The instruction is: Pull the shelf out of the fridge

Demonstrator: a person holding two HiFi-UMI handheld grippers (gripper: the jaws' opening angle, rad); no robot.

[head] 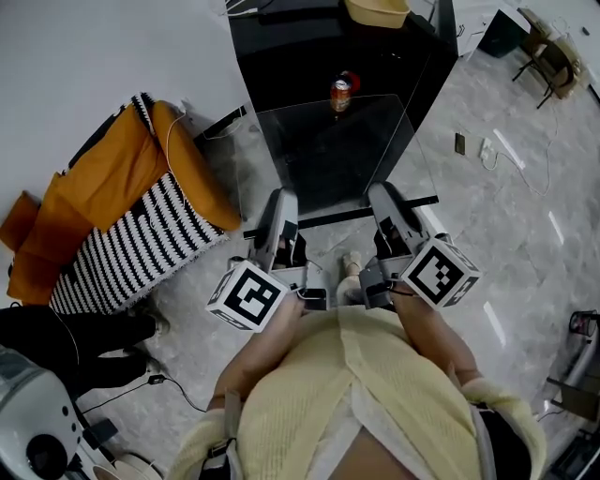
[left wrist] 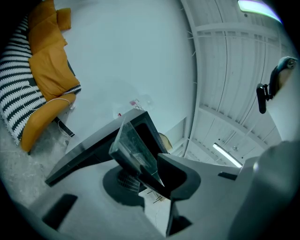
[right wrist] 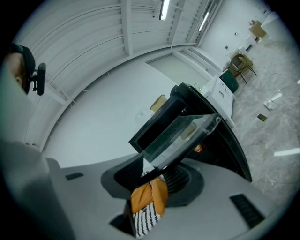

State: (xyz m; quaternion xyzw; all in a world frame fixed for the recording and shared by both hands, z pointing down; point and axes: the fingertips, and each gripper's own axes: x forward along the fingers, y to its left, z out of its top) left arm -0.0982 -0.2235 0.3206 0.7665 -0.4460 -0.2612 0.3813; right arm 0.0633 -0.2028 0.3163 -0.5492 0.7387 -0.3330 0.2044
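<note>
A clear glass shelf [head: 330,150] sticks out level from the black fridge [head: 281,47], its dark front edge toward me. My left gripper [head: 281,214] is shut on the shelf's near left corner and my right gripper [head: 386,202] on its near right corner. In the left gripper view the glass pane [left wrist: 133,143] runs into the left gripper [left wrist: 149,169], whose jaws are pressed on it. In the right gripper view the right gripper [right wrist: 147,165] clamps the shelf [right wrist: 180,133] the same way. A red can [head: 340,94] stands inside the fridge behind the pane.
An orange cushion with a striped blanket [head: 122,220] lies on the floor at the left, close to the fridge. A tan basket [head: 377,11] sits on the fridge top. Chairs [head: 548,52] stand far right, and small items [head: 487,150] lie on the marble floor.
</note>
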